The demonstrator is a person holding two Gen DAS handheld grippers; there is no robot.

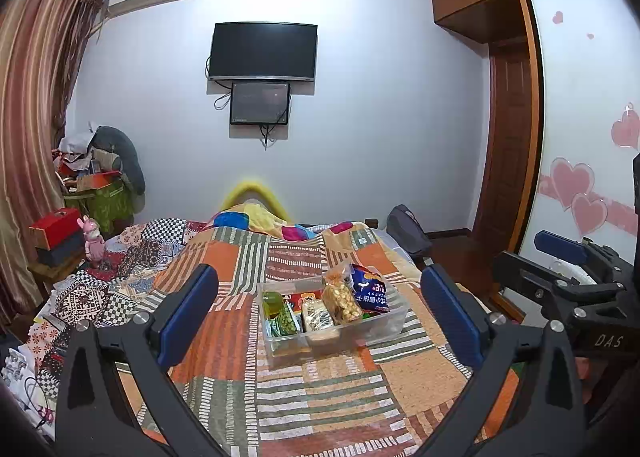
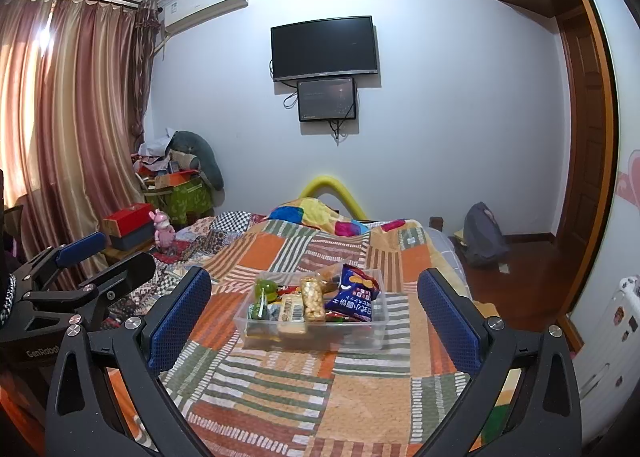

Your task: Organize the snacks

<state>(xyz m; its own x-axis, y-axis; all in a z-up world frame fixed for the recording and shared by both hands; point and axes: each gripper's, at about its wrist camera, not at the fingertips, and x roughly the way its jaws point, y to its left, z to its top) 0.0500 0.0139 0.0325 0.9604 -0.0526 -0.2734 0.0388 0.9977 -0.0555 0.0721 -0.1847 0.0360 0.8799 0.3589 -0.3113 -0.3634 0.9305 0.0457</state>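
Observation:
A clear plastic bin (image 1: 384,327) sits on the patchwork bedspread (image 1: 320,397), also in the right wrist view (image 2: 376,331). It holds several snacks: a blue chip bag (image 1: 370,291) (image 2: 354,295), a clear bag of yellow puffs (image 1: 342,299) (image 2: 312,299), a barcoded pack (image 1: 316,317) (image 2: 292,311), and green packs (image 1: 286,319) (image 2: 264,291). My left gripper (image 1: 320,317) is open and empty, held back from the bin. My right gripper (image 2: 316,313) is open and empty, also short of the bin. Each gripper shows at the edge of the other's view.
The bed runs toward a yellow footboard (image 1: 256,193). A pink toy (image 1: 94,241) and red boxes (image 1: 54,231) stand at the left by the curtain. A dark bag (image 2: 482,233) sits on the wooden floor at the right. A TV (image 1: 262,51) hangs on the far wall.

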